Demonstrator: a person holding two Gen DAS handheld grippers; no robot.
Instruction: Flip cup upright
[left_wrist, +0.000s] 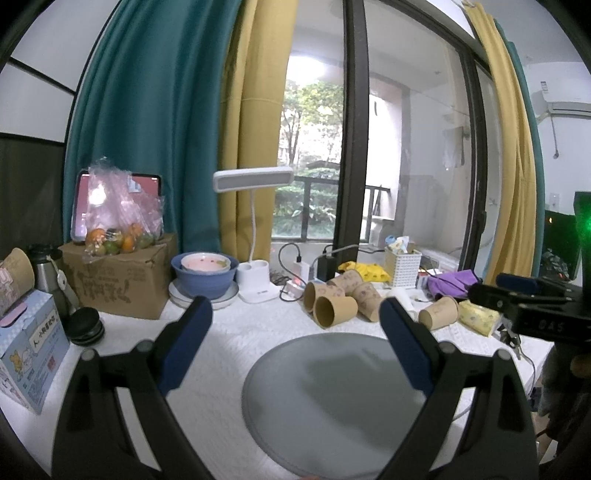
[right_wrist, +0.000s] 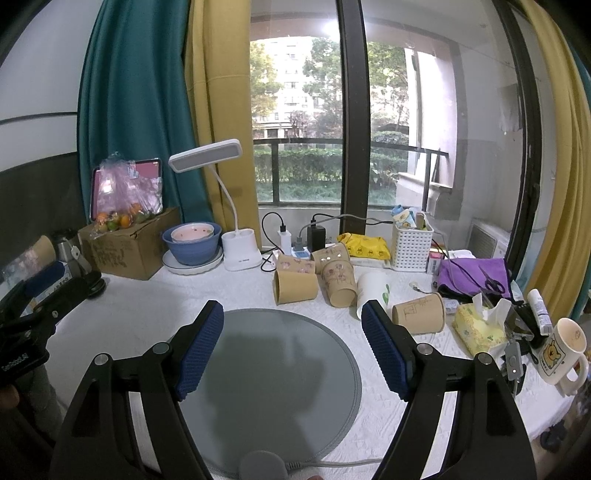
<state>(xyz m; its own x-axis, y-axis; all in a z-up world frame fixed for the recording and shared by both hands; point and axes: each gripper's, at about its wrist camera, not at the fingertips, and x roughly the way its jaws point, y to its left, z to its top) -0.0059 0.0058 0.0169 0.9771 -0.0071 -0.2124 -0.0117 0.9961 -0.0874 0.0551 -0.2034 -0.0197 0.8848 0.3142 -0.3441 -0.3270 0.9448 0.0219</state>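
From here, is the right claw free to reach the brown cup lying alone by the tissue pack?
Probably yes: the right claw is open, and only bare mat and cloth lie before the cup. The tissue pack crowds one side.

A lived-in home room, shown by teal and yellow curtains (right_wrist: 192, 110) at a balcony window, a desk lamp (right_wrist: 207, 157), stacked bowls (right_wrist: 192, 240), bagged fruit (left_wrist: 118, 236) and a wall air conditioner (left_wrist: 561, 103).
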